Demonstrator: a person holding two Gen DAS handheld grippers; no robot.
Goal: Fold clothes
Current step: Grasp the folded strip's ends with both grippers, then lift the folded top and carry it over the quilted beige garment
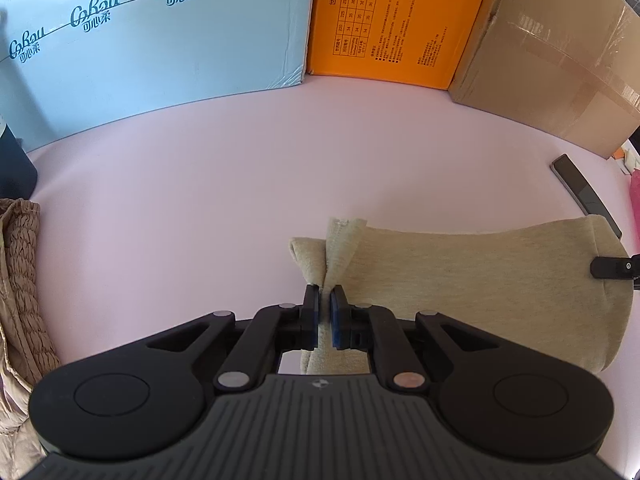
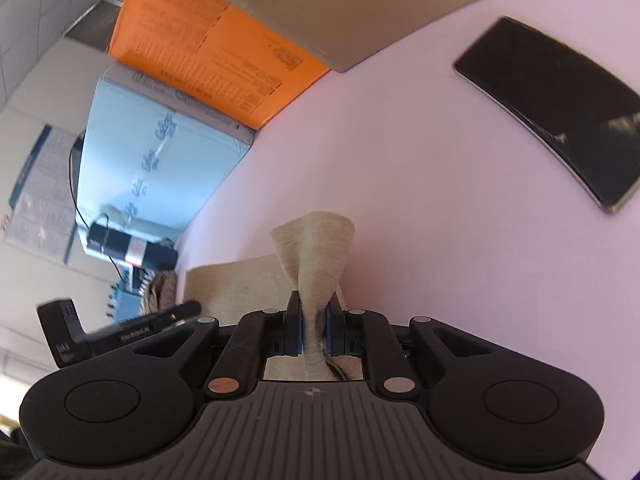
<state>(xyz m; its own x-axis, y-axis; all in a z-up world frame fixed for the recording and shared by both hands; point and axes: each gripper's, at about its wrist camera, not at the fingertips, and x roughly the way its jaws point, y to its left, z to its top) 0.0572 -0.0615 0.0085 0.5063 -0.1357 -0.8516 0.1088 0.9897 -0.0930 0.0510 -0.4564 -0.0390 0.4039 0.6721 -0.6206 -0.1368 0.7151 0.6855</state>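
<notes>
A beige knit garment [image 1: 460, 276] lies stretched across the pink table [image 1: 240, 184]. My left gripper [image 1: 325, 292] is shut on its left corner, which bunches up between the blue pads. At the far right edge of the left wrist view, the right gripper's finger [image 1: 612, 267] shows over the garment's other end. In the right wrist view my right gripper [image 2: 313, 300] is shut on a pinched fold of the same beige garment [image 2: 316, 248], which fans out above the jaws. The left gripper [image 2: 120, 330] shows blurred at the left.
A light blue box [image 1: 160, 40], an orange box [image 1: 392, 20] and a brown cardboard box [image 1: 560, 52] line the table's far edge. A black phone [image 2: 556, 108] lies at the right. A quilted tan garment [image 1: 20, 280] sits at the left, beside a dark object [image 1: 16, 160].
</notes>
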